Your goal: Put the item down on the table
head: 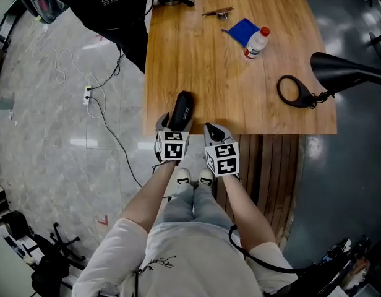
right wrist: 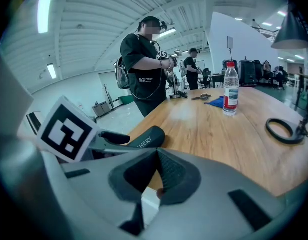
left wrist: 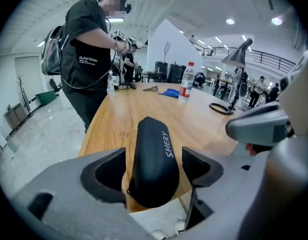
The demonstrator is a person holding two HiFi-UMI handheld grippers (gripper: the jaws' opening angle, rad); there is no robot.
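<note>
A black zip case [head: 181, 110] printed "SHERY" lies flat on the wooden table [head: 240, 85], close to its near edge. My left gripper [head: 175, 124] straddles the case's near end. In the left gripper view the case [left wrist: 153, 159] sits between the spread pads of the left gripper [left wrist: 154, 171], with a thin gap on each side, so the gripper is open. My right gripper [head: 214, 130] hovers at the table edge just right of the case. Its pads meet with nothing between them in the right gripper view [right wrist: 156, 159], where the case [right wrist: 146, 138] shows to the left.
Farther back on the table stand a water bottle [head: 256, 42], a blue cloth [head: 243, 30] and a small metal tool [head: 216, 11]. A black lamp [head: 345, 73] and its ring-shaped part [head: 294, 91] are at the right. A person in black [head: 110, 5] stands at the far left corner.
</note>
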